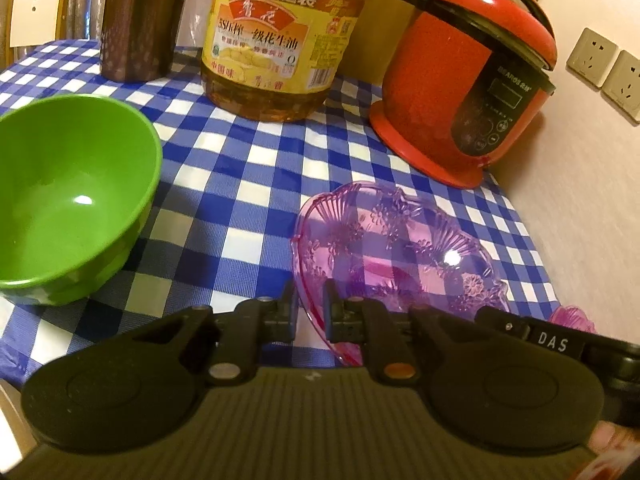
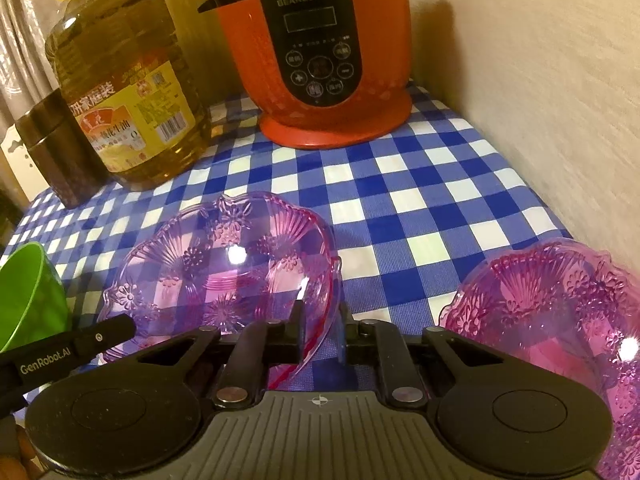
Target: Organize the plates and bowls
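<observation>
- The left gripper (image 1: 310,300) pinches the near-left rim of the pink dish (image 1: 384,248) (translucent, flower-embossed).
- The right gripper (image 2: 320,312) clamps the same dish's right rim.

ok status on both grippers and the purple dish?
Left gripper shut on purple dish rim. Right gripper shut on its opposite rim. Second purple dish and green bowl flank it, apart.

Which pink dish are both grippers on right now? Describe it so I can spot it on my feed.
Start at the red cooker at the back of the checked cloth. Nearer the camera, in front of the oil bottle, sits a clear pink dish between the green bowl and a second pink dish by the wall. The left gripper and right gripper both pinch its near rim; the other dish is untouched.
</observation>
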